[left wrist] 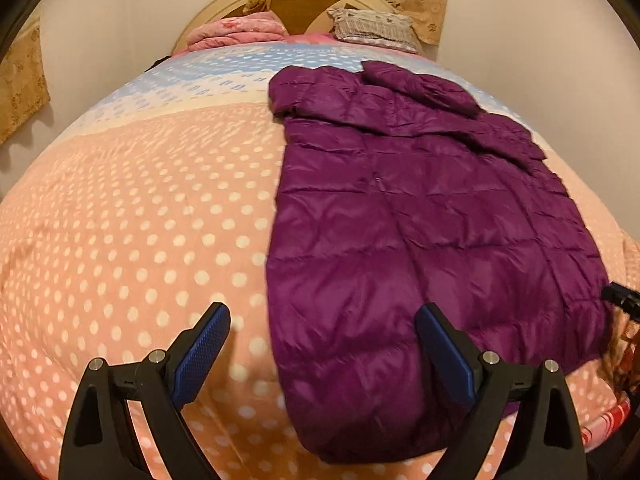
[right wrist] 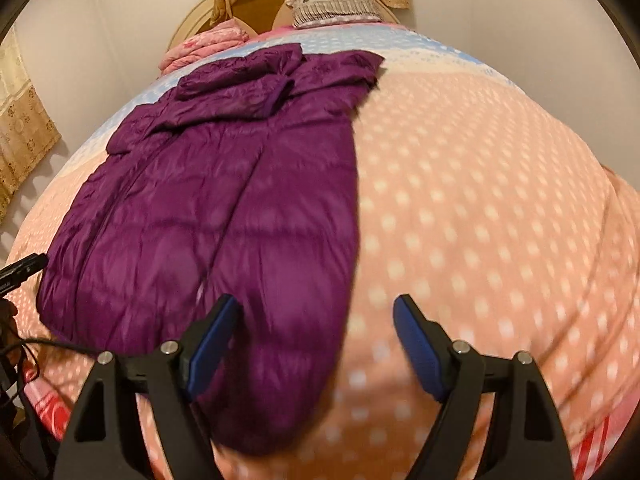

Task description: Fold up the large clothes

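A purple quilted down jacket (left wrist: 420, 220) lies flat on the bed, its hem toward me and a sleeve folded across its far end. In the left wrist view it fills the right half. My left gripper (left wrist: 322, 308) is open above the jacket's near left edge, with nothing between its blue pads (left wrist: 204, 348). In the right wrist view the jacket (right wrist: 224, 200) lies left of centre. My right gripper (right wrist: 316, 298) is open over the jacket's near right edge, and nothing sits between its pads (right wrist: 416, 344).
The bed is covered by a pink polka-dot blanket (left wrist: 140, 240) with blue and cream bands at the far end. A folded pink quilt (left wrist: 236, 32) and a patterned pillow (left wrist: 372, 26) rest against the headboard. Black gear pokes in at the frame edges (left wrist: 622, 300) (right wrist: 24, 266).
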The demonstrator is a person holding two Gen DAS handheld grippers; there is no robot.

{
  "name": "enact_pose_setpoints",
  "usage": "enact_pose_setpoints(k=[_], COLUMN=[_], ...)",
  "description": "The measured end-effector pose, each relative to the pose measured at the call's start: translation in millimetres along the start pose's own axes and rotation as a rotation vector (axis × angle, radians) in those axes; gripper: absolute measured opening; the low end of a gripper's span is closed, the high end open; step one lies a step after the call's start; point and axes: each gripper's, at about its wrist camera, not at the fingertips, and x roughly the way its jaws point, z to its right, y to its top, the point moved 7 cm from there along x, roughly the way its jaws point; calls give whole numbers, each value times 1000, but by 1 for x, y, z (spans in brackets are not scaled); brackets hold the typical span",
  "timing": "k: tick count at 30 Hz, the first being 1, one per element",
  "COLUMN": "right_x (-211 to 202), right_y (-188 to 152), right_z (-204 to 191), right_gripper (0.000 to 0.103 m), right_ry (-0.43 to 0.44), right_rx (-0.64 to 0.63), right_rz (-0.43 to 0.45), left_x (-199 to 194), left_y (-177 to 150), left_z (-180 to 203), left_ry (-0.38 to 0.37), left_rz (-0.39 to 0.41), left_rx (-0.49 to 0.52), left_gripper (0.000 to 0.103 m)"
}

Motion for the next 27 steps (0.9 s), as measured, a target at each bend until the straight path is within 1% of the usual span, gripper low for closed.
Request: enact_pose_setpoints(k=[4, 7, 8, 9, 10, 11, 13, 15, 16, 17, 18, 19, 20, 21, 22, 23, 24, 27], right_x=[-7, -4, -2, 2, 4, 7, 10, 12, 14, 14, 12, 7, 1, -4, -10, -15, -20, -47], right_y=[-22, -28, -29, -32, -35, -37, -39, -38, -38, -39, -39, -37, -36, -34, -32, -30, -27, -13], right_z=[-4, -8, -10, -15, -18, -19, -21, -20, -18, -19, -23, -27, -30, -33, -35, -37, -38, -43], right_gripper=[83, 83, 81, 79, 76, 71, 67, 62, 53, 32, 22, 15, 12, 12, 10, 10, 10, 9], right_ry=[13, 40, 57, 93, 110, 110, 103, 127, 140, 165, 186, 186, 169, 168, 176, 183, 191, 232], right_rx=[-8, 9, 18, 28, 32, 29, 19, 45, 57, 63, 55, 35, 2, -22, -30, -34, -38, -45], right_rz=[-32, -51, -60, -79, -94, -103, -101, -93, -97, -105, -104, -88, -76, -67, -56, -43, -30, 42], left_x=[0, 5, 6, 8, 9, 10, 12, 13, 13, 13, 11, 8, 4, 0, -6, -11, -17, -41], left_y=[-5, -9, -10, -11, -12, -13, -14, -14, -16, -17, -17, -17, -16, -15, -14, -12, -10, -2], left_z=[9, 13, 14, 14, 14, 13, 11, 11, 12, 14, 18, 21, 23, 27, 30, 32, 32, 33], left_ry=[-28, -19, -21, -25, -30, -38, -54, -72, -82, -95, -118, -121, -101, -87, -91, -96, -101, -154], left_rz=[-5, -15, -18, -26, -31, -37, -41, -42, -47, -53, -54, -52, -49, -46, -39, -31, -24, 16], left_rx=[13, 29, 29, 23, 15, 3, -20, -23, -20, -14, -8, 0, 23, 53, 71, 79, 86, 88], left_gripper=[94, 94, 94, 94, 94, 94, 94, 85, 71, 57, 49, 38, 30, 26, 16, 9, 8, 5])
